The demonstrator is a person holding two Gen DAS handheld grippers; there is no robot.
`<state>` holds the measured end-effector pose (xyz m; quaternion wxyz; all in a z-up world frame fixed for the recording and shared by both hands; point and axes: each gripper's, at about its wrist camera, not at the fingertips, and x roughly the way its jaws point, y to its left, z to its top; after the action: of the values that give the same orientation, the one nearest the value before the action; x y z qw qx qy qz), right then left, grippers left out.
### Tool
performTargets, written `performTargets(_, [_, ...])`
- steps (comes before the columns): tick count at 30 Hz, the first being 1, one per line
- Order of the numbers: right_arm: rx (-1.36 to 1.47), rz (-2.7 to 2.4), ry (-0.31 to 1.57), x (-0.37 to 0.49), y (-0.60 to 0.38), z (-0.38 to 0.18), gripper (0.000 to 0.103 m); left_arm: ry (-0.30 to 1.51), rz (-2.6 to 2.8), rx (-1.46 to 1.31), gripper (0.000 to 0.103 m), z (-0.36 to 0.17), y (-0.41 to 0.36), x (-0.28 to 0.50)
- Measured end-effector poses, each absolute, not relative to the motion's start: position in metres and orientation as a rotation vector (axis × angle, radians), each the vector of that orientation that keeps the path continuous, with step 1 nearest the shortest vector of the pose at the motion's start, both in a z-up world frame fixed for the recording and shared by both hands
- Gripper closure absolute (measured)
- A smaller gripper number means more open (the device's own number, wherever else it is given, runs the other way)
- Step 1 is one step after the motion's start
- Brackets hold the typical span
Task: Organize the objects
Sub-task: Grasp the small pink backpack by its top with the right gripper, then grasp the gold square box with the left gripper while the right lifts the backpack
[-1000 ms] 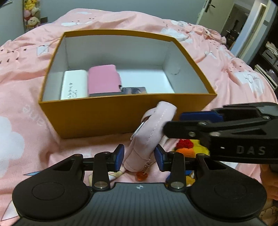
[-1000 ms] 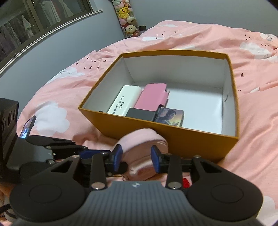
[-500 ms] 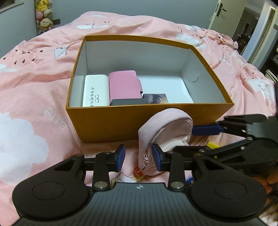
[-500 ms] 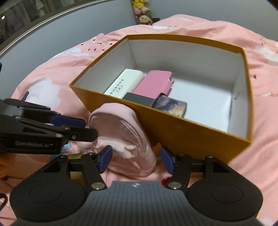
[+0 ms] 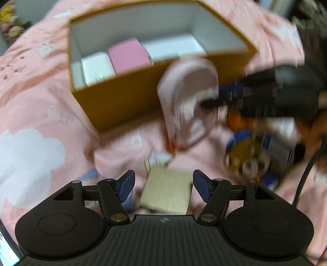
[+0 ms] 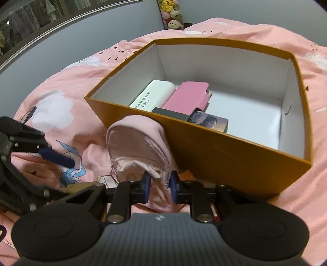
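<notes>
A pale pink zip pouch is held upright just in front of the orange box's near wall. My right gripper is shut on the pouch's lower edge. In the blurred left wrist view the pouch hangs from the right gripper. My left gripper is open and empty, low over the bed above a tan card. The box holds a white case, a pink case, a black item and a picture card.
The pink cloud-print bedspread lies under everything. A blurred pile of small colourful items lies right of the pouch in the left wrist view. Plush toys sit at the far wall. The left gripper's arm is at the left.
My left gripper has let go of the pouch, opened wide and pulled back. My right gripper has closed on the pouch's lower edge and now holds it alone.
</notes>
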<state>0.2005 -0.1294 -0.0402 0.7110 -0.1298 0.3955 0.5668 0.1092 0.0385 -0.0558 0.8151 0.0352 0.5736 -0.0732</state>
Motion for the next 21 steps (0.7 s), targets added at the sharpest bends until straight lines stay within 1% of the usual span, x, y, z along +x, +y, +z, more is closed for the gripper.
performTargets(1, [-0.285, 1.259, 0.877, 0.200, -0.131, -0.039, 0.082, 1.239, -0.171, 0.116, 0.025, -0.059, 0.036, 0.106])
performTargets(2, [-0.280, 1.260, 0.879, 0.200, -0.132, -0.038, 0.082, 1.252, -0.183, 0.152, 0.021, -0.062, 0.034, 0.104])
performTargets(3, [-0.275, 1.259, 0.881, 0.200, -0.133, -0.037, 0.082, 1.266, -0.200, 0.181, 0.021, -0.065, 0.033, 0.102])
performTargets(6, [-0.269, 1.260, 0.881, 0.198, -0.135, -0.037, 0.082, 1.327, -0.243, 0.195, 0.021, -0.079, 0.035, 0.100])
performTargets(12, [-0.278, 1.262, 0.877, 0.196, -0.134, -0.038, 0.082, 1.346, -0.251, 0.137, 0.021, -0.092, 0.041, 0.105])
performTargets(13, [-0.276, 1.260, 0.879, 0.196, -0.134, -0.038, 0.082, 1.347, -0.245, 0.135, 0.021, -0.095, 0.041, 0.105])
performTargets(15, [-0.273, 1.255, 0.880, 0.196, -0.135, -0.039, 0.082, 1.338, -0.248, 0.139, 0.029, -0.097, 0.039, 0.105])
performTargets(16, [-0.271, 1.254, 0.877, 0.195, -0.135, -0.038, 0.083, 1.334, -0.252, 0.137, 0.031, -0.097, 0.038, 0.103])
performTargets(21, [-0.269, 1.242, 0.856, 0.193, -0.141, -0.032, 0.083, 1.301, -0.225, 0.139, 0.033, -0.089, 0.035, 0.095])
